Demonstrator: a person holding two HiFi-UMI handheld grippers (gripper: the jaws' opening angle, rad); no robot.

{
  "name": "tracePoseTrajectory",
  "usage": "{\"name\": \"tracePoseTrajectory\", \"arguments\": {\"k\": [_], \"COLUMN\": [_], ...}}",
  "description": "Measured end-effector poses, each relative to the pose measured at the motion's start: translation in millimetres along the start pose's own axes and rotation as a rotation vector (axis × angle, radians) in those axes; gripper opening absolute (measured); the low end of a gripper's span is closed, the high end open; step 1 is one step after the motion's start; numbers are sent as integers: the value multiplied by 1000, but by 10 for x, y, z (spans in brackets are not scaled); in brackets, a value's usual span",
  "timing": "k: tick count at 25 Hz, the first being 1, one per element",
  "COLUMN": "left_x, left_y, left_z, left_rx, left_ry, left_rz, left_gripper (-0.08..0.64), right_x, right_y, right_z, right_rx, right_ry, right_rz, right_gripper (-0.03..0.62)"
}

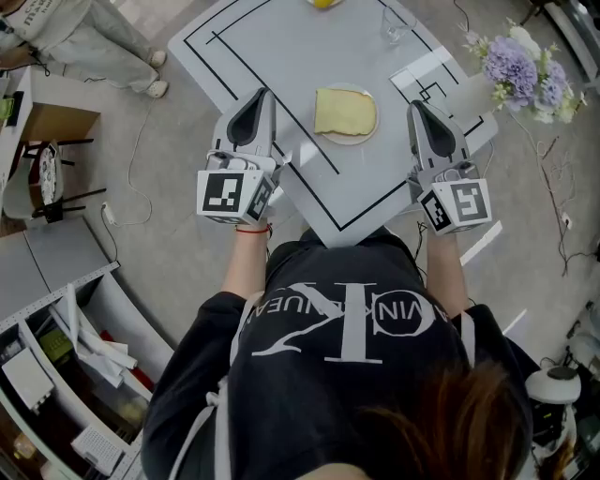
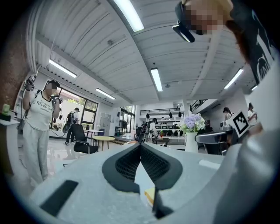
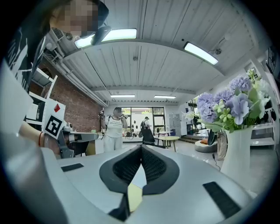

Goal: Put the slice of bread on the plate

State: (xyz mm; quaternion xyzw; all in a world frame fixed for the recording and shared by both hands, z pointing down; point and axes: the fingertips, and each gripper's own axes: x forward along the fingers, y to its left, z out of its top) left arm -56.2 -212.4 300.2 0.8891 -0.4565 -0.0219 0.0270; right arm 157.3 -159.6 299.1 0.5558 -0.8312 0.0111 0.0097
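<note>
A pale yellow slice of bread (image 1: 345,111) lies on a small round plate (image 1: 349,140) in the middle of the grey table (image 1: 281,37). My left gripper (image 1: 265,95) is held level at the table's near edge, left of the plate, its jaws shut and empty. My right gripper (image 1: 412,106) is level to the right of the plate, also shut with nothing in it. In the left gripper view the left gripper (image 2: 140,144) has its tips touching, with a sliver of bread (image 2: 149,195) below. The right gripper view shows the right gripper (image 3: 141,146) likewise, over the bread (image 3: 134,197).
A clear glass (image 1: 396,21) and a yellow object (image 1: 323,3) stand at the table's far side. A vase of purple flowers (image 1: 525,61) is at the far right. Black lines mark the tabletop. Another person (image 1: 84,37) stands far left; shelving (image 1: 66,356) is below left.
</note>
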Motion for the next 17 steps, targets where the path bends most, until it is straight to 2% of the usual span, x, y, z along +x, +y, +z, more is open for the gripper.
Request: {"name": "tracePoseTrajectory", "arguments": {"k": [4, 17], "left_x": [4, -3], "left_y": [-9, 59], "left_z": [-3, -46], "left_rx": [9, -4], "left_ry": [-13, 9], "left_rz": [-22, -1], "left_gripper": [9, 9], "right_x": [5, 41], "right_y": [3, -3], "right_z": [-2, -51], "right_rx": [7, 24], "right_ry": [0, 7], "right_rz": [-2, -2], "right_gripper": [2, 2]}}
